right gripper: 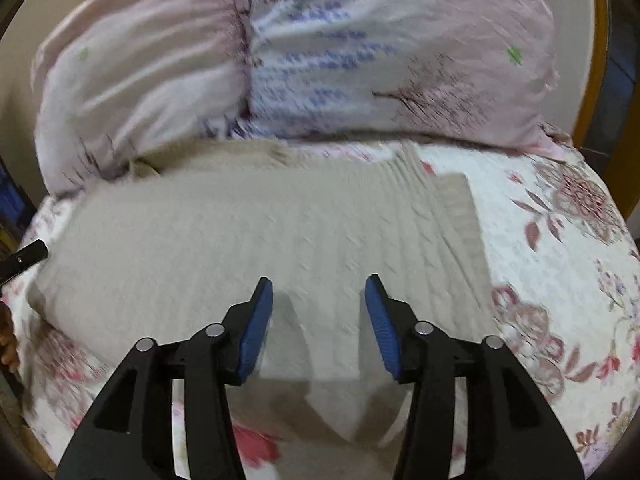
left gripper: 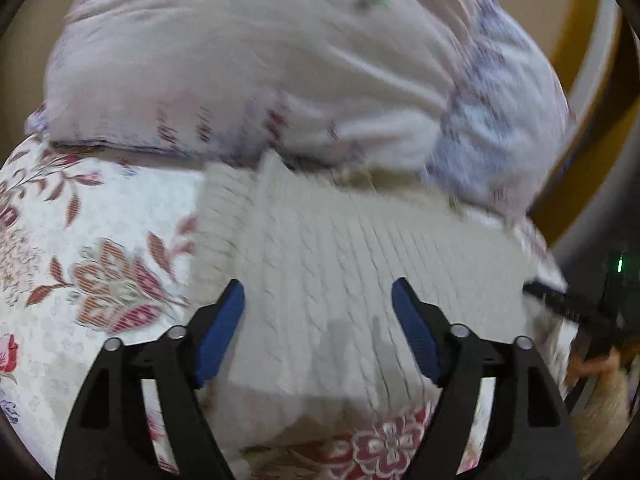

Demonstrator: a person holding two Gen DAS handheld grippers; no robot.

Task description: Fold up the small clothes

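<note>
A cream cable-knit sweater [left gripper: 340, 260] lies flat on a floral bedspread [left gripper: 100, 220], with a sleeve or ribbed edge folded over at its left. In the right wrist view the same sweater [right gripper: 240, 240] spreads across the middle, ribbed part at the right. My left gripper [left gripper: 318, 292] is open and empty, its blue pads [left gripper: 224, 332] just above the sweater's near part. My right gripper [right gripper: 319, 284] is open and empty over the sweater's near edge. The right gripper's black body shows at the right edge of the left wrist view [left gripper: 576, 312].
Two pale pink and blue patterned pillows [right gripper: 320, 48] lie against the far side of the bed, touching the sweater's far edge. A wooden headboard or frame [left gripper: 592, 60] shows at the far right. The bedspread [right gripper: 560, 260] lies bare to the sweater's right.
</note>
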